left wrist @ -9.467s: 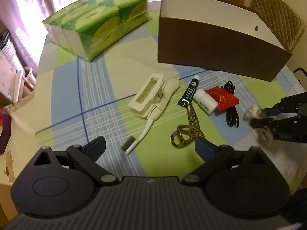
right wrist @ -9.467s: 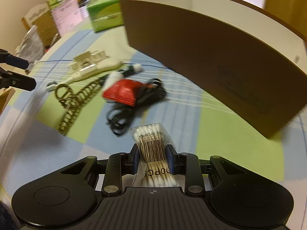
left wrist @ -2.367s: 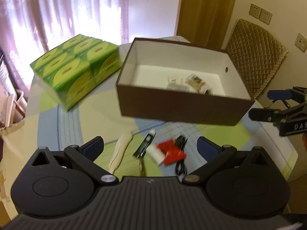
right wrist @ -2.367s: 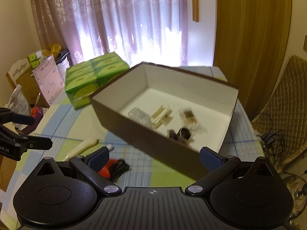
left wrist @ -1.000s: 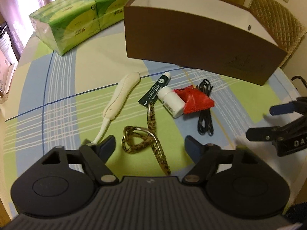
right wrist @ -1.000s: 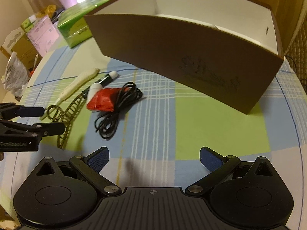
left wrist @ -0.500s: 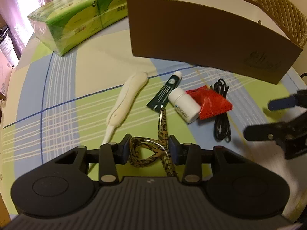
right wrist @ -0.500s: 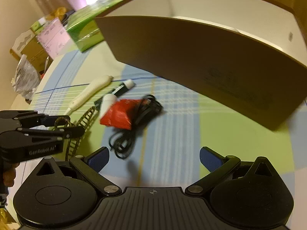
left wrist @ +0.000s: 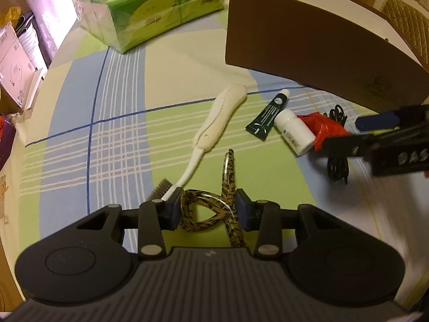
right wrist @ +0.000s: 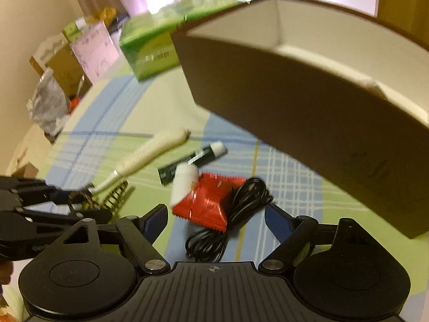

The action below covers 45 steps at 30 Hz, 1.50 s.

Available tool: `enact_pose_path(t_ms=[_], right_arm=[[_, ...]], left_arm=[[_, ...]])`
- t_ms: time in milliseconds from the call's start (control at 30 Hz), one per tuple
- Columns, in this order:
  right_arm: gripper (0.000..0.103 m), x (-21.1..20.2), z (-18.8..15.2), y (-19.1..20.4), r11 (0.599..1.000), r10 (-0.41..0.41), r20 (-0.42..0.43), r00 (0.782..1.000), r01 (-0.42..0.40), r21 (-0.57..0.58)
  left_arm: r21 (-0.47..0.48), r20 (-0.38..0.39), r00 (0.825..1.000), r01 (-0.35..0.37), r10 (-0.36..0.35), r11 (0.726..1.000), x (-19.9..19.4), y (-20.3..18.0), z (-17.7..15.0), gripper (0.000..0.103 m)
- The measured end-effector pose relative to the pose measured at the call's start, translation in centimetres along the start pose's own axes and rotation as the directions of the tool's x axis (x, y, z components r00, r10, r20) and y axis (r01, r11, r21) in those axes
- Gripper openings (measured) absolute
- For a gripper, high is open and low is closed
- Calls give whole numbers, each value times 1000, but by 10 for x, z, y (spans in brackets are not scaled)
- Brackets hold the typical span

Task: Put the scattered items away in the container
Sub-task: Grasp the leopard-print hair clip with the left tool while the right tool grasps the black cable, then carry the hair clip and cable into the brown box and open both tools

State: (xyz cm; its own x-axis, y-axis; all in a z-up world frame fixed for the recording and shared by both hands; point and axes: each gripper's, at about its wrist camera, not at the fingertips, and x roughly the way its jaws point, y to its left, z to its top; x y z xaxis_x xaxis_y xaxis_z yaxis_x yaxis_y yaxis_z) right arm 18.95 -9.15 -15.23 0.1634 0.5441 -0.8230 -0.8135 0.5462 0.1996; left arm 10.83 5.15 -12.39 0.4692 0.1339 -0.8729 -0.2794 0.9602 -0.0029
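The left gripper (left wrist: pixel 208 206) sits low over the bench (left wrist: pixel 120 139), its fingers (left wrist: pixel 174 204) pinching the looped part of a leopard-print lanyard (left wrist: pixel 211 209); the strap's free end with a metal ring runs away from the fingers across the checked cloth. Just beside the left finger lies the dark bristle head of a white brush (left wrist: pixel 214 123), whose long cream handle angles up toward the brown cardboard box (left wrist: pixel 308 51). To the right of the brush handle, a dark green tube (left wrist: pixel 268 118) with a white cap lies next to a small white bottle (left wrist: pixel 295 131), and the bottle touches a red foil packet (left wrist: pixel 327 130). A coiled black cable (right wrist: pixel 236 214) lies partly under and beside that packet. The right gripper (right wrist: pixel 215 221) hovers just above the packet and cable with its fingers (right wrist: pixel 152 218) spread wide, holding nothing. The box stands open at the far side of the bench, well apart from the lanyard; its contents cannot be made out from here. A shrink-wrapped green pack of tissues (left wrist: pixel 150 8) rests at the far left of the bench.
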Motion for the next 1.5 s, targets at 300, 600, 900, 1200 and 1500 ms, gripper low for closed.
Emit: enact_pose_path(t_ms=[300, 600, 900, 1200, 1500], right_arm=[[32, 3, -17, -5, 987, -96, -18, 995, 93, -135], [29, -37, -46, -47, 987, -146, -70, 987, 140, -85], [87, -61, -61, -47, 987, -134, -16, 991, 132, -95], [34, -22, -42, -36, 975, -101, 21, 995, 103, -198], [25, -36, -52, -39, 984, -83, 15, 996, 84, -155]], left_arm=[[24, -3, 1000, -9, 9, 1000, 3, -1, 0, 36], [42, -5, 1000, 0, 0, 999, 1, -5, -3, 36], [58, -16, 1000, 23, -23, 998, -1, -14, -5, 38], [49, -19, 1000, 25, -24, 998, 4, -16, -1, 39], [95, -11, 999, 35, -35, 995, 2, -26, -4, 37]])
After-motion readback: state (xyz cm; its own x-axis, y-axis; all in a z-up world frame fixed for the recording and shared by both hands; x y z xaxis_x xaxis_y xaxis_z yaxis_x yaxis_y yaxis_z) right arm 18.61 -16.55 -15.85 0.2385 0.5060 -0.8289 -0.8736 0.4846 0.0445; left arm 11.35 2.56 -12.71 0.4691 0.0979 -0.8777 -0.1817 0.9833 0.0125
